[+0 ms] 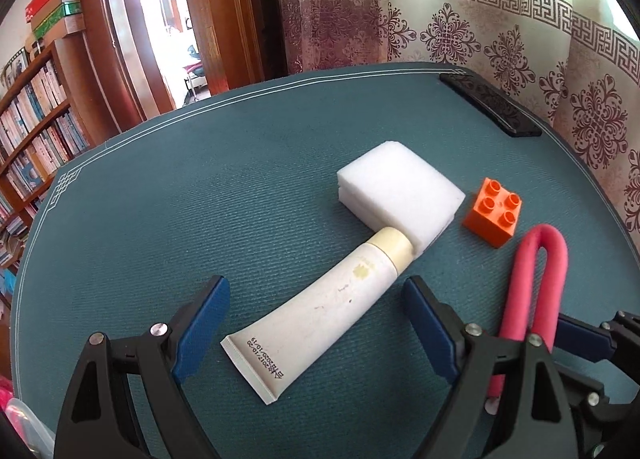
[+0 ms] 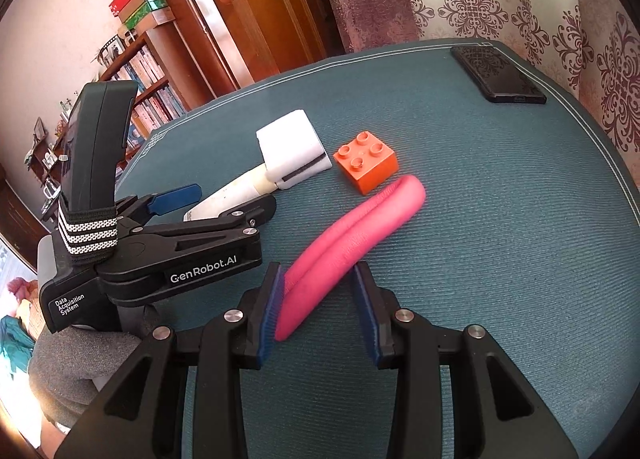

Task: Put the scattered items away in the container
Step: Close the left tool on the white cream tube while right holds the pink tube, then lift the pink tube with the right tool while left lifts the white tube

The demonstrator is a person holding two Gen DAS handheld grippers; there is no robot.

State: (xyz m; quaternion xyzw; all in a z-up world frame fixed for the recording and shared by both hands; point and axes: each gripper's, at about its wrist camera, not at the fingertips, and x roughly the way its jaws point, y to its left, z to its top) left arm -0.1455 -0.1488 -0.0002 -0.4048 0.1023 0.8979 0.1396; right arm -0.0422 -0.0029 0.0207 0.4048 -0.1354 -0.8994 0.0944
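Observation:
A white tube (image 1: 332, 307) with a cream cap lies on the teal table mat (image 1: 180, 199), cap against a white sponge (image 1: 396, 187). My left gripper (image 1: 316, 287) is open, with its blue pads either side of the tube and clear of it. An orange brick (image 1: 492, 215) sits right of the sponge. Beside it lies a pink foam rod (image 2: 360, 223), folded double. My right gripper (image 2: 318, 271) is shut on the rod's near end, which still rests on the mat. The corner of a clear plastic container (image 1: 24, 427) shows at bottom left.
A black phone (image 2: 500, 75) lies at the far right corner of the mat. A patterned curtain (image 1: 520, 31) hangs just behind the table, with a wooden door (image 1: 224, 19) and a bookshelf (image 1: 36, 131) to the left. The sleeve of a person (image 2: 80, 371) is beside the left gripper.

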